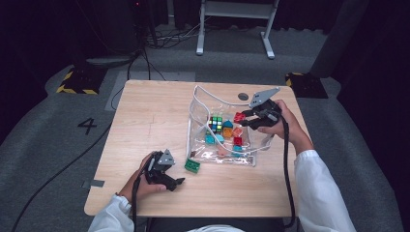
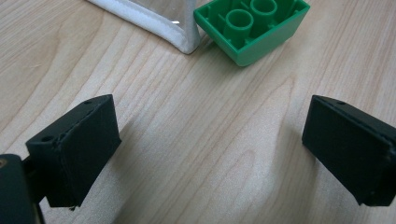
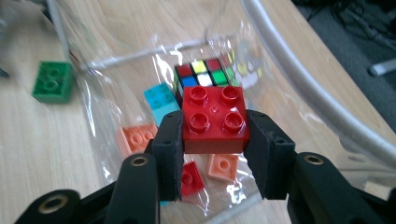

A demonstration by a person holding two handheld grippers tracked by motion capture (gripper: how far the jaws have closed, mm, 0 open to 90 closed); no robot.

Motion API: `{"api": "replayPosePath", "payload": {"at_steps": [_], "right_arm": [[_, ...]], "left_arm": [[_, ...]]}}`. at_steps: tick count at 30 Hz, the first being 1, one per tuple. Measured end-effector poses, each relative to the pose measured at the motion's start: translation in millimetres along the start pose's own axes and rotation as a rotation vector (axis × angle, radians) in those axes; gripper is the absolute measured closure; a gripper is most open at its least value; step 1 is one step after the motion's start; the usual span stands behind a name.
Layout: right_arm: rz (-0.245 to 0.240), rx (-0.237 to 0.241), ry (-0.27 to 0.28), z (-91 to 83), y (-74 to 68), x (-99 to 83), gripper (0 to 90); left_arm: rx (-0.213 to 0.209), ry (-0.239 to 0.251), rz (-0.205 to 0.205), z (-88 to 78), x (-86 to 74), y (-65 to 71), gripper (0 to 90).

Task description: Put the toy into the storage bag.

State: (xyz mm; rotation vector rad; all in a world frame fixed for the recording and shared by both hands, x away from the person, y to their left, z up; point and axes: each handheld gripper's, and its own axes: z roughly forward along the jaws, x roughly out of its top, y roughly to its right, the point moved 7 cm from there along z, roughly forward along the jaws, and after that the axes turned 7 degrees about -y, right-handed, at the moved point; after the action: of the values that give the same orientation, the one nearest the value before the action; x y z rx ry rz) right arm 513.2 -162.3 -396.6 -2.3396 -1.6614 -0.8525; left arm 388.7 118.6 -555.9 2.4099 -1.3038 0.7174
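A clear plastic bag with a white rim stands open on the wooden table. Inside lie a colour cube and several toy bricks. My right gripper is shut on a red four-stud brick and holds it over the bag's mouth, above the cube. My left gripper rests near the table's front, jaws wide open with bare wood between them. A green brick lies on the table just outside the bag's near corner, beyond the left jaws.
The bag's white rim arches to the right of the held brick. Orange, teal and red bricks lie on the bag's floor. A round dark disc sits at the table's far edge. Bare wood spreads left of the bag.
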Motion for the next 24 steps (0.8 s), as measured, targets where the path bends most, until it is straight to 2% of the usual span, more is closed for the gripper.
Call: {"api": "replayPosePath", "payload": {"at_steps": [5, 10, 14, 24], "right_arm": [[-0.028, -0.006, -0.097, 10.0, 3.5, -5.1, 59.4], [-0.032, -0.003, -0.156, 14.3, 3.4, -9.9, 59.3], [-0.044, -0.017, -0.221, 10.4, 5.6, -19.5, 59.3], [-0.067, -0.012, -0.305, -2.9, 4.2, -38.0, 59.3]], "left_arm": [[0.000, 0.001, 0.000, 0.1, 0.0, 0.0, 4.1], [0.000, 0.000, 0.000, 0.0, 0.0, 0.0, 4.1], [-0.001, 0.000, 0.000, 0.0, 0.0, 0.0, 4.1], [-0.001, 0.000, 0.000, 0.0, 0.0, 0.0, 4.1]]}}
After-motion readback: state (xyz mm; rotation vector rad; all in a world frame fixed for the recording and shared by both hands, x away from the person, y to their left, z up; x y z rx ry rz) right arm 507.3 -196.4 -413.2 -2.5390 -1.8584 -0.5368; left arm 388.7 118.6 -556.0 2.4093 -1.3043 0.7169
